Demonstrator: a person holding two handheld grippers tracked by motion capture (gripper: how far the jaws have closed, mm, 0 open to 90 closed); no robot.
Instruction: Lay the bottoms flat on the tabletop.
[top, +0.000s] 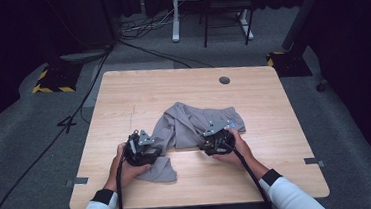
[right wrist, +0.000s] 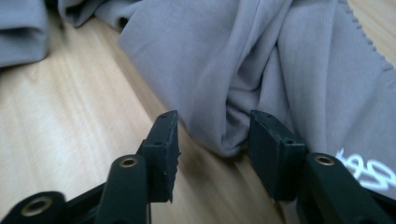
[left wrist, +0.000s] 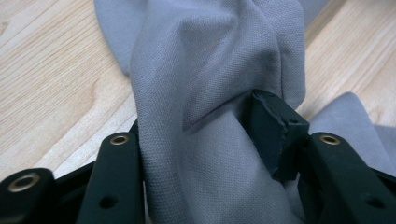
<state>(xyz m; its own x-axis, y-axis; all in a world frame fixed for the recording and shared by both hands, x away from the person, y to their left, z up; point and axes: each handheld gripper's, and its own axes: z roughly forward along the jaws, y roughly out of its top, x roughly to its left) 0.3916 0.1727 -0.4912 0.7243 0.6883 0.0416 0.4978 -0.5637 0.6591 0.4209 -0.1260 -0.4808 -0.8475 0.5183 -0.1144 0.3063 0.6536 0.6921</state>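
A crumpled grey garment [top: 190, 124] lies in the middle of the wooden table [top: 137, 88], one part trailing toward the front edge. My left gripper [top: 144, 150] sits at its front left part. In the left gripper view a thick twisted fold of the garment [left wrist: 210, 70] fills the gap of my left gripper [left wrist: 201, 116]; the right pad [left wrist: 273, 126] touches it loosely, and the jaws stand apart. My right gripper [top: 214, 141] is at the garment's front right edge. Low over the wood, my right gripper [right wrist: 215, 119] stands open around a small fold of the garment [right wrist: 261, 56], with a gap beside the left pad.
White lettering [right wrist: 369, 170] marks the cloth by the right jaw. A round cable hole [top: 224, 80] sits at the table's far side. Bare wood surrounds the garment. Beyond the table are floor cables, a yellow-black striped base [top: 51, 81] and furniture legs [top: 174, 20].
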